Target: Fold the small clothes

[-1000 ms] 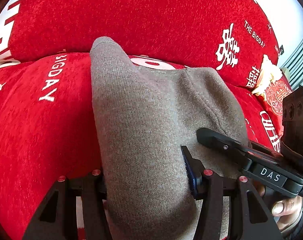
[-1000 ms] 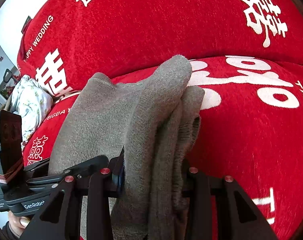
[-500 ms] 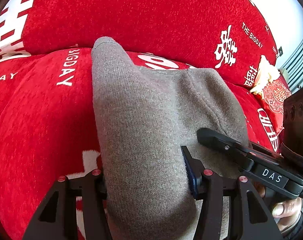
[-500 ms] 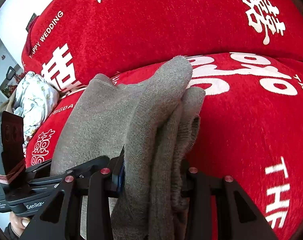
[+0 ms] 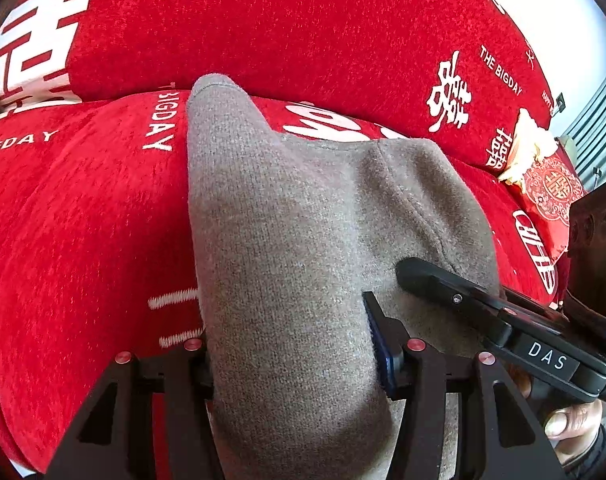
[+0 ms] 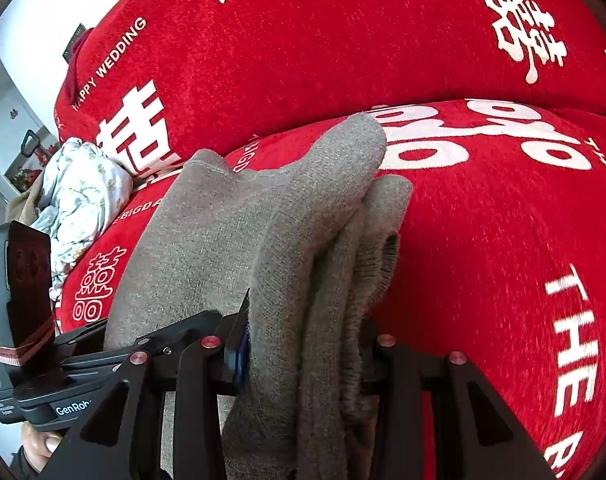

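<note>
Bright daylight, sharp centre — fisheye-warped edges

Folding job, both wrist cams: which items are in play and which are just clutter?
In play:
- grey knit garment
- left gripper, clamped on it
- right gripper, clamped on it

Clutter:
- floral cloth bundle
- red embroidered cushion
- red sofa cover

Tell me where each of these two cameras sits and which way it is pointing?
Left wrist view: sits on the left gripper, looking forward along its jaws at the grey knit garment clamped between them, red sofa cover behind; the right gripper and a thumb show at right.
Right wrist view: sits on the right gripper, looking along its jaws at bunched layers of the grey knit garment; the left gripper shows at left.
Shared: the same garment, the sofa cover, and each other's gripper.
</note>
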